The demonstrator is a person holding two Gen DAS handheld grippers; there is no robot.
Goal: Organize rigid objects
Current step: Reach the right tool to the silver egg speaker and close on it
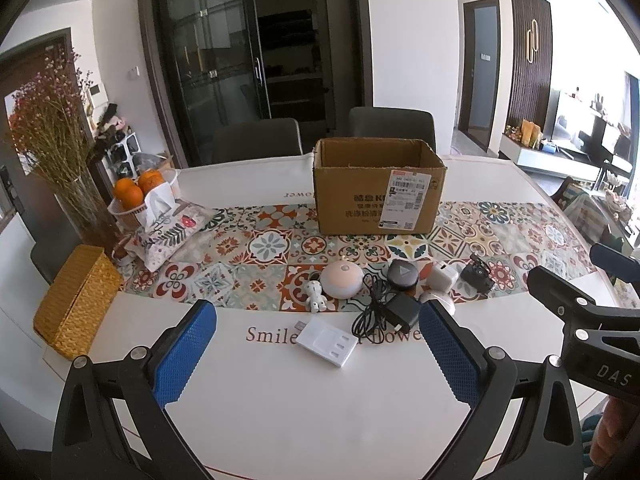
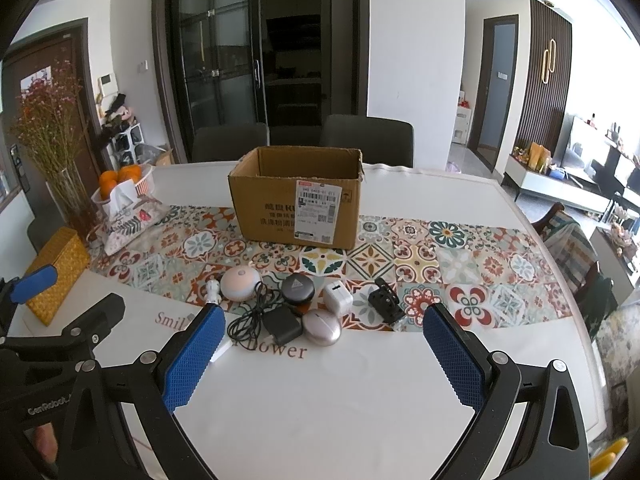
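An open cardboard box [image 1: 378,190] [image 2: 298,204] stands on the patterned runner. In front of it lies a cluster of small items: a pink round device [image 1: 343,279] [image 2: 240,283], a white figurine [image 1: 316,297], a black round puck [image 1: 403,275] [image 2: 297,288], a white cube charger [image 1: 441,276] [image 2: 337,299], a black charger with cable [image 1: 400,313] [image 2: 281,325], a black clip [image 1: 476,273] [image 2: 385,300], a silver oval case [image 2: 321,327] and a flat white adapter [image 1: 327,340]. My left gripper [image 1: 318,356] and right gripper [image 2: 324,360] are both open and empty, short of the cluster.
At the left stand a woven yellow box [image 1: 74,304] [image 2: 60,270], a fabric tissue holder [image 1: 166,226], a basket of oranges [image 1: 136,192] and a vase of dried flowers [image 1: 86,204]. Two chairs [image 1: 390,124] stand behind the table.
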